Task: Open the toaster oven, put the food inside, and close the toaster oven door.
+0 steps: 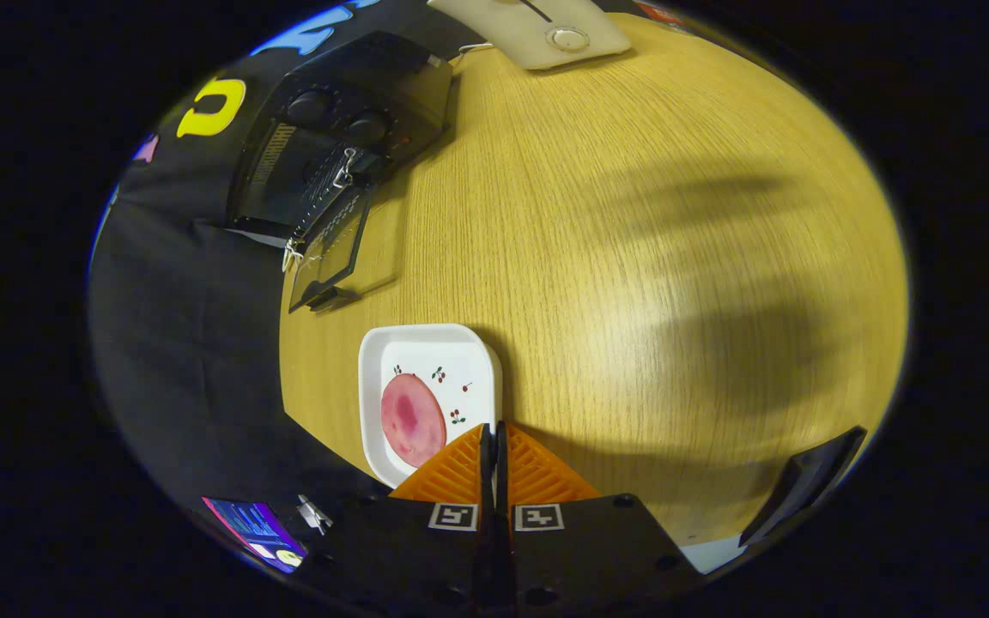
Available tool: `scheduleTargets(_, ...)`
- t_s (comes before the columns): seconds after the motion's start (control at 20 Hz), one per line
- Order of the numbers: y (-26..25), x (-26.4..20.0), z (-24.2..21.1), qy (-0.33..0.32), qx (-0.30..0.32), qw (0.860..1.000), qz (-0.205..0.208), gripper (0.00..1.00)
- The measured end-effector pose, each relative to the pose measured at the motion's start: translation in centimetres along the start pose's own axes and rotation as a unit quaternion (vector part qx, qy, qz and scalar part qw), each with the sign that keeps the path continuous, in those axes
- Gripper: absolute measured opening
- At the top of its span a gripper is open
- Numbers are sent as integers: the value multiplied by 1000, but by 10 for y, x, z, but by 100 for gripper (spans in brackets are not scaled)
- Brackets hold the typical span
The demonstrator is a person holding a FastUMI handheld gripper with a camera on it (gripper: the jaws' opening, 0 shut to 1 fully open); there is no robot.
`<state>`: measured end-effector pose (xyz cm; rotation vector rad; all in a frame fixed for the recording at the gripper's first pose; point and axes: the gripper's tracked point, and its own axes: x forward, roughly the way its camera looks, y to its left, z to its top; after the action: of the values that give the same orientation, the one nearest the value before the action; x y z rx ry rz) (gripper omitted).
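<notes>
My gripper (493, 433) is shut, its two orange fingers (456, 472) pressed together with nothing between them. Just ahead of the fingertips and slightly to their left lies a white square plate (469, 352) with small cherry prints. A round pink slice of food (412, 419) rests on the plate, close beside the left finger. Far beyond the fingers, at the table's far left, stands the black toaster oven (340, 129) with two knobs. Its glass door (333, 249) hangs open, tilted down toward the table.
The wooden table (632, 257) stretches wide ahead and to the right, crossed by broad shadows. A cream-coloured device (546, 30) lies at the far edge. A black bar (803, 493) sits at the near right. A lit screen (258, 528) shows low on the left.
</notes>
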<state>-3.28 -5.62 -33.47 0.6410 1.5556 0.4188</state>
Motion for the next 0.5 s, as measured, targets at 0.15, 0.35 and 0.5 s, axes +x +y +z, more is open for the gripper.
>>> scheduleTargets(0.15, 7, -1, -9, -18, 19, 999, 20, 2)
scheduleTargets(0.35, 28, -2, -21, -42, 35, 998, 44, 2)
scheduleTargets(0.5, 52, -1, -29, -62, 49, 995, 64, 2)
